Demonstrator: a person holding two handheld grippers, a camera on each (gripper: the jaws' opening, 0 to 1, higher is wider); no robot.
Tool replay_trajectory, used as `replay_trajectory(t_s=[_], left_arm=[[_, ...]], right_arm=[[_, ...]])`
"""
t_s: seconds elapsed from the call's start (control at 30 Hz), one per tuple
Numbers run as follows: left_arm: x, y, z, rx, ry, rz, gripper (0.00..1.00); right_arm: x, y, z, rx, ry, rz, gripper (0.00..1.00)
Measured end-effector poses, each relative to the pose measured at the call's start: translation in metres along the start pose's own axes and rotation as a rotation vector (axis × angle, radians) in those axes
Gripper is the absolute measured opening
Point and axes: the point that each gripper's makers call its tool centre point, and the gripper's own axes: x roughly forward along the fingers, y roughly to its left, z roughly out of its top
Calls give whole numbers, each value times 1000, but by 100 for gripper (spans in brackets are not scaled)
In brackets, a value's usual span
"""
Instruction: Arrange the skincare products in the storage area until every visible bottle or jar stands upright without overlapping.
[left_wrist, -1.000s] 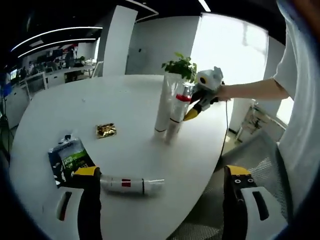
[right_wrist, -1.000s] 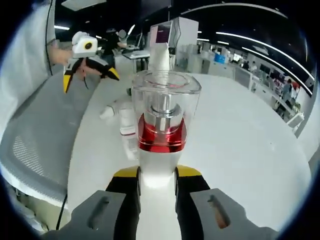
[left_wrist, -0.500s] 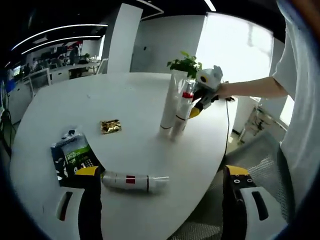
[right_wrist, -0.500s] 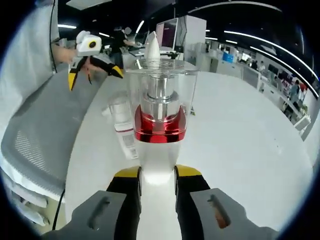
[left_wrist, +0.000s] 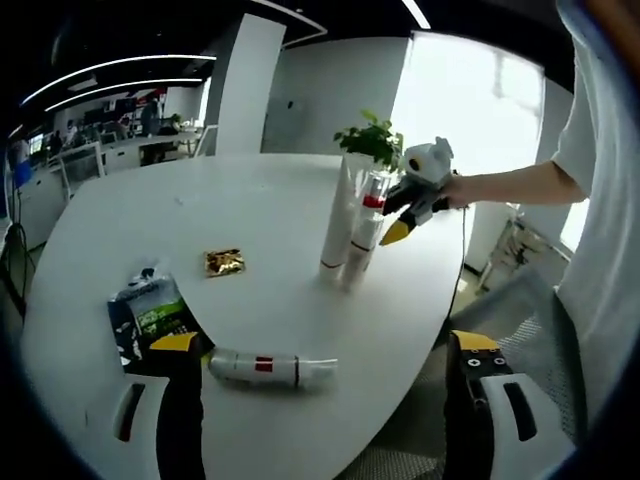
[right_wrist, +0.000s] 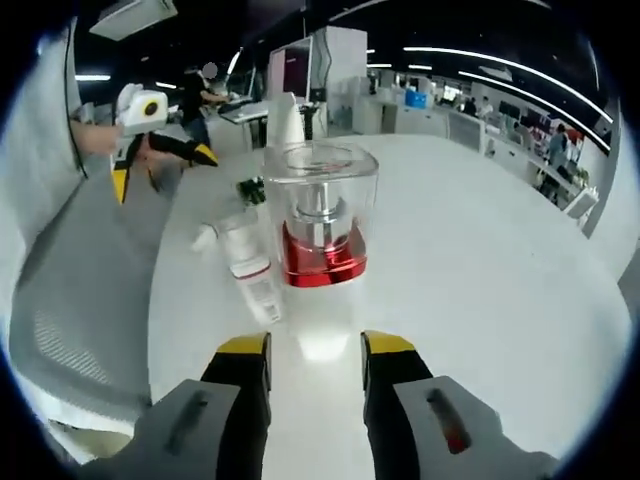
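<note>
A pump bottle (right_wrist: 320, 225) with a clear cap and red collar stands upright on the white table (right_wrist: 480, 250), just ahead of my right gripper (right_wrist: 315, 345), whose jaws are open and off it. Behind it rises a tall white tube (right_wrist: 285, 118). In the left gripper view the pump bottle (left_wrist: 365, 235) and the tall tube (left_wrist: 338, 220) stand side by side, with the right gripper (left_wrist: 400, 215) beside them. A white bottle with a red band (left_wrist: 270, 368) lies on its side near my open left gripper (left_wrist: 325, 345). The lying bottle (right_wrist: 250, 275) also appears in the right gripper view.
A green and black pouch (left_wrist: 150, 315) and a gold packet (left_wrist: 224, 262) lie on the table (left_wrist: 250, 190). A potted plant (left_wrist: 372, 140) stands behind the tube. A grey mesh chair (right_wrist: 80, 290) sits at the table's edge. Office desks and people are far behind.
My right gripper has let go of the pump bottle and drawn back, leaving it standing. The left gripper has stayed open near the lying bottle.
</note>
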Motion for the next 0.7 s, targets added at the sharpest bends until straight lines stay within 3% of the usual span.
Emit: replay_trajectory(t_s=[0.37, 0.7], left_arm=[[-27, -1, 0, -20, -34, 5, 93], [-53, 0, -8, -12, -34, -3, 89]], right_arm=[[-18, 9, 2, 85, -18, -146, 51], [-30, 57, 12, 199, -77, -232, 60]])
